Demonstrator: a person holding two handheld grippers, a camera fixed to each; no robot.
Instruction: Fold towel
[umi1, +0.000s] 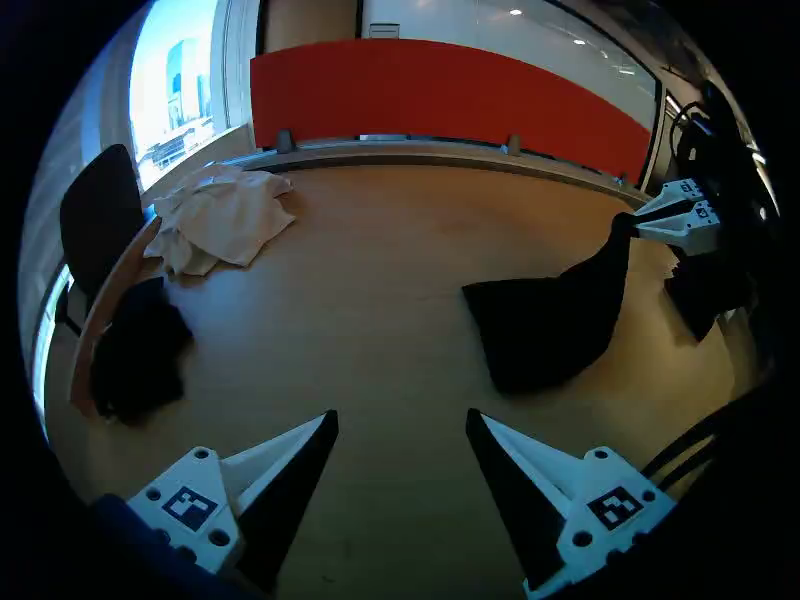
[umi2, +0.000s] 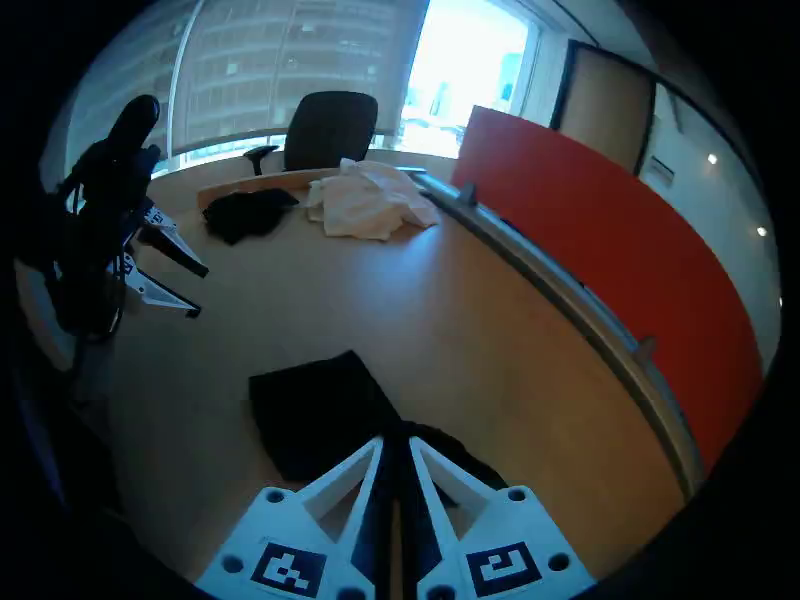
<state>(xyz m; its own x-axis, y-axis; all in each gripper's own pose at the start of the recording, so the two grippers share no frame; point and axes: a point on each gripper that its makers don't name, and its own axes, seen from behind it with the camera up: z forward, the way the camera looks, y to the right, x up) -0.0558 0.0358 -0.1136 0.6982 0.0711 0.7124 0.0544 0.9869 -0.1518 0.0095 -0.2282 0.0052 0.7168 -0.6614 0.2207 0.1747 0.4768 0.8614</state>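
towel (umi1: 545, 330): dark, centre right of left gripper view on desk (umi1: 380, 260), long axis rising to upper right | right hand-held gripper (umi1: 640, 218): clamped on its raised corner | left hand-held gripper (umi1: 400, 414): wide, empty; towel ahead-right, its lying corner likely nearer this one

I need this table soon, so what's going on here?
A person is handling a black towel on the wooden table with two hand-held grippers. The right hand-held gripper is shut on one end and holds it raised, the rest lying on the table. The left hand-held gripper is open, holding nothing. A white cloth pile and another dark cloth lie near the table's edge.
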